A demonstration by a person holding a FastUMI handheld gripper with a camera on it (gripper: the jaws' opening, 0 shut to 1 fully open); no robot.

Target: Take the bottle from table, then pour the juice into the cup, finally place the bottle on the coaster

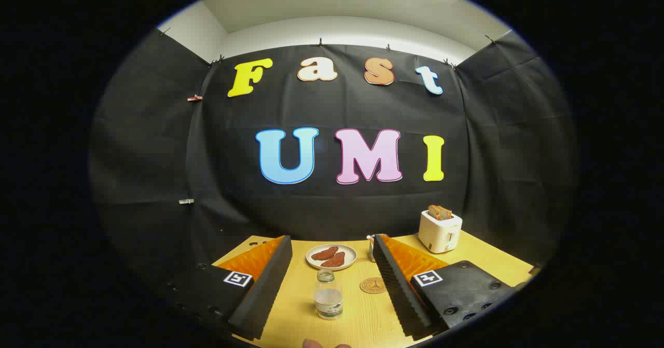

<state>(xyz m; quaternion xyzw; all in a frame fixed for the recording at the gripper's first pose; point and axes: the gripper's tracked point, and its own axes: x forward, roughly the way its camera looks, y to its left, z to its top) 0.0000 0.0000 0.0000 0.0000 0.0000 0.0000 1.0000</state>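
While the gripper (332, 273) hovers above the wooden table (363, 322), its two fingers stand wide apart and press on nothing. The bottle (328, 295) stands upright on the table between the fingers, nearer their bases than their tips, touching neither. It is a small clear bottle with its cap off, some clear liquid in its lower part, and a green-and-white label around its body; the print on that label is too small to read. Just to the right of the bottle, close beside the right finger, a round brown coaster (372, 285) lies flat on the table. It bears a stamped emblem in its middle, but the marks cannot be made out. Beyond the bottle, between the fingertips, sits a white plate (313, 259) with two brown pieces of food (330, 256) on it. Near the tip of the right finger the cup (371, 249) is partly hidden, so little of it can be told. Farther right, a white toaster (440, 231) stands near the booth wall with toast (439, 212) sticking out of its top. Each finger mount carries a square black-and-white marker tag (237, 278).
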